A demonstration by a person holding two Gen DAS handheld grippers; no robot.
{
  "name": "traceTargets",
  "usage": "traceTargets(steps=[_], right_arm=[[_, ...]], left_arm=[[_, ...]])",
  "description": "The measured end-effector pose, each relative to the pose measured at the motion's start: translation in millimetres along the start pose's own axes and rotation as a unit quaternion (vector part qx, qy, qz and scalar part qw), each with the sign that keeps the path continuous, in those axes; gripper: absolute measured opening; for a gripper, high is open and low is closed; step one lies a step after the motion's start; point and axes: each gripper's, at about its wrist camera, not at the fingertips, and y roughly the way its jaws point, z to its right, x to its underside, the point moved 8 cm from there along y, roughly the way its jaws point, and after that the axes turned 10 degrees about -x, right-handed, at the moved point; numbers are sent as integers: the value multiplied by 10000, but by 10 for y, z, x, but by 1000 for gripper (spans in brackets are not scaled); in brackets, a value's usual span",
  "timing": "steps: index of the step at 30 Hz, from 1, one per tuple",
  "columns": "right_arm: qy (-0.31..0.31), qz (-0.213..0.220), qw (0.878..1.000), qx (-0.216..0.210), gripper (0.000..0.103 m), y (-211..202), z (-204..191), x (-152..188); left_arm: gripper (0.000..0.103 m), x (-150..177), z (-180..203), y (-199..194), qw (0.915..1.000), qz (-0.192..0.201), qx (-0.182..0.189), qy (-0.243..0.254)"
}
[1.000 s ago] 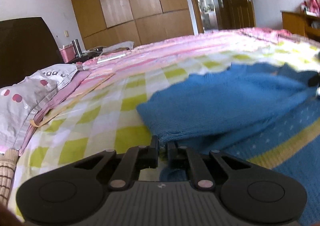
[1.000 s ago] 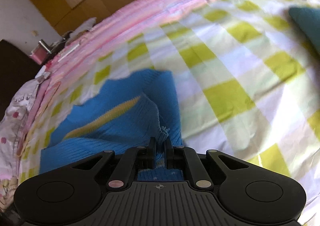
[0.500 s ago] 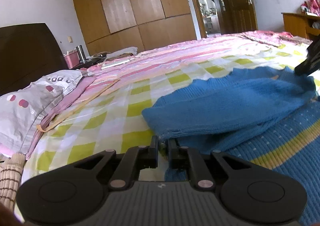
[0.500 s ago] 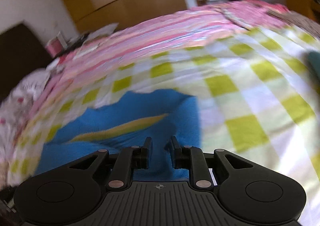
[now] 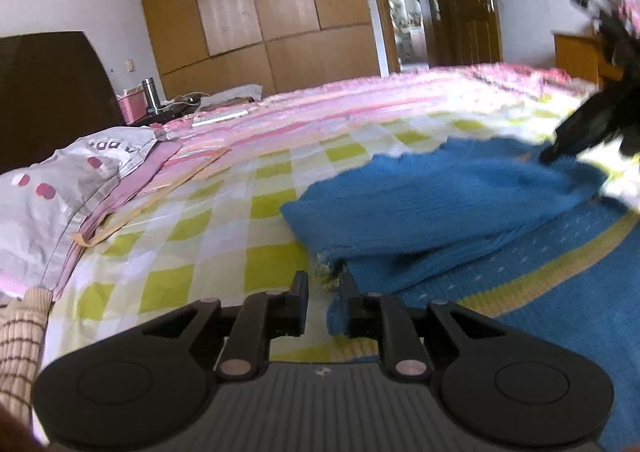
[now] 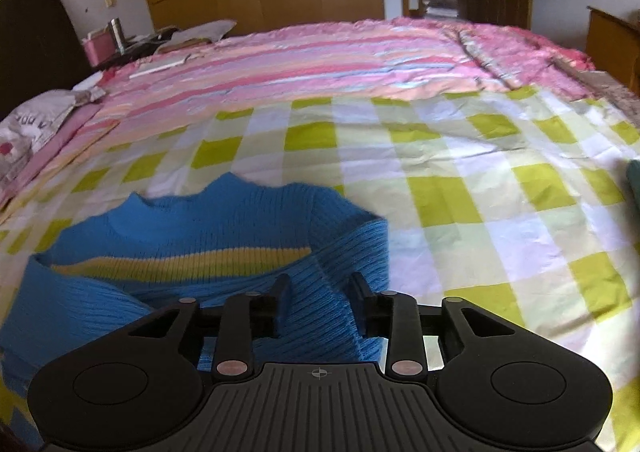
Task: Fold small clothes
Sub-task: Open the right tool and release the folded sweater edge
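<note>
A blue knitted sweater with a yellow stripe lies on the green-and-white checked sheet, its upper part folded over the lower. My left gripper hovers at the fold's frayed left corner. Its jaws are opening with a narrow gap, and the loose threads sit between the fingertips without being pressed. My right gripper hangs over the sweater near its right edge. Its jaws are opening wide, and the knit lies flat beneath them, not gripped. In the left wrist view the right gripper shows blurred at the sweater's far corner.
A grey pillow and dark headboard are at the left. A pink striped quilt covers the far half of the bed. A nightstand with a flask and a wooden wardrobe stand behind. A teal item shows at the right edge.
Both grippers were shut on the sweater's edges and have now parted their jaws, leaving the fold lying on the bed. The right wrist view has rolled level and the left has risen slightly.
</note>
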Motion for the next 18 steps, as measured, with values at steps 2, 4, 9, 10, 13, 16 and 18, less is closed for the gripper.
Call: traceTargets(steps=[2, 4, 9, 10, 13, 16, 18], right_arm=[[-148, -6, 9999, -16, 32, 19, -42, 15], [-262, -14, 9997, 27, 30, 16, -60, 22], [-309, 33, 9995, -26, 4, -34, -75, -10], [-313, 46, 9995, -33, 3, -33, -79, -24], [-158, 233, 9996, 2, 2, -84, -42, -84], [109, 491, 9986, 155, 1, -124, 77, -165], [249, 477, 9980, 336, 1, -75, 169, -159]], left_arm=[[24, -77, -1, -33, 9997, 177, 33, -133], [24, -151, 8, -28, 9993, 310, -4, -213], [25, -209, 22, 77, 9987, 231, 75, -443], [25, -211, 58, 142, 9986, 177, 157, -477], [25, -190, 203, 311, 9991, 49, 220, -357], [25, -112, 280, 463, 9998, -102, 2, -149], [26, -13, 302, 545, 9994, -316, -101, -47]])
